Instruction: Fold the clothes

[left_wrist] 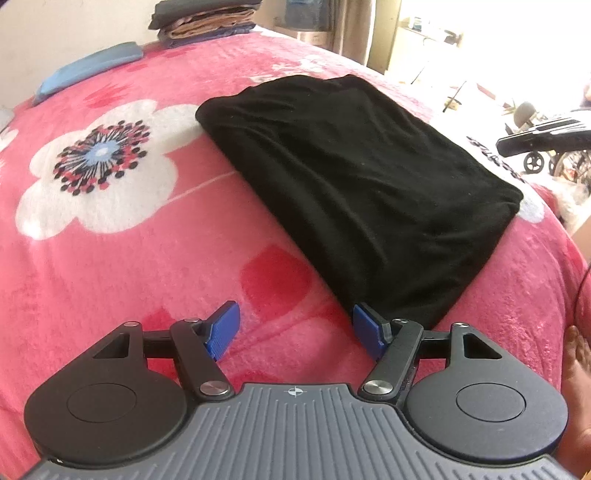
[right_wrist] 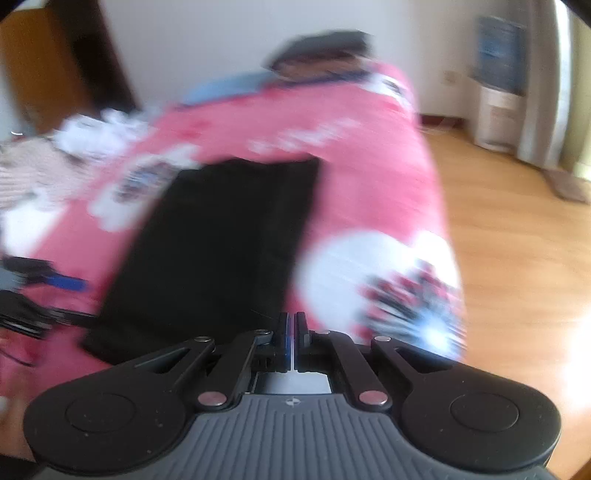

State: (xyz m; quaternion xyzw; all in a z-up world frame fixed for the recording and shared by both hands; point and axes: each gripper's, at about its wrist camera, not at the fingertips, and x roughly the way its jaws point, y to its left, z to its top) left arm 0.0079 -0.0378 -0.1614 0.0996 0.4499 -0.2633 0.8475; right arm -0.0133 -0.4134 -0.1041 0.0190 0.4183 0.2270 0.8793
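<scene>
Left wrist: folded black garment (left_wrist: 354,192) on pink blanket (left_wrist: 129,277), stacked clothes (left_wrist: 203,20) probably behind.

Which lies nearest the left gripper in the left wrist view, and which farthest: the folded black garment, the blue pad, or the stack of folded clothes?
1. Folded black garment, by the right fingertip of the left gripper.
2. Blue pad, far left.
3. Stack of folded clothes, at the wall.

The folded garment (left_wrist: 354,192) lies on the bed (left_wrist: 147,266), with a stack of clothes (left_wrist: 203,22) behind it at eleven o'clock.
</scene>
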